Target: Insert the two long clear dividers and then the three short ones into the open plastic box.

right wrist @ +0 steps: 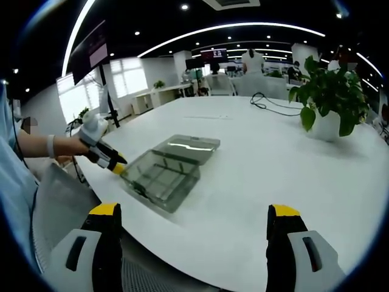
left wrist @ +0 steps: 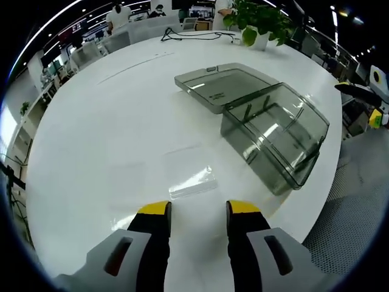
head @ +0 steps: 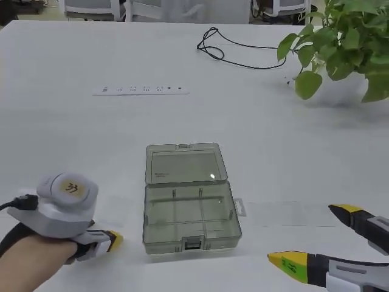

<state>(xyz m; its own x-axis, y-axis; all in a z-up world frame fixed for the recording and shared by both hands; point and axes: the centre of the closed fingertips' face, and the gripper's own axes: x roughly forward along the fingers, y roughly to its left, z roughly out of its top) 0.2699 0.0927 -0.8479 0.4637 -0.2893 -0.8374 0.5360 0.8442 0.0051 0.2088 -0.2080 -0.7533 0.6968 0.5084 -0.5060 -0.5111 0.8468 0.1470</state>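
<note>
The open smoky plastic box lies near the table's front edge, its lid folded flat behind it. Faint clear dividers lie flat on the table: a long one right of the box, and short ones just ahead of my left gripper. That gripper sits left of the box, open, with nothing between its fingers. Right of the box, my right gripper is spread wide open near the table edge, holding nothing. The box and left gripper also appear in the right gripper view.
A white power strip lies further back, with a black cable beyond it. A potted plant stands at the far right. The table's front edge runs close behind the box, with office chairs at the far side.
</note>
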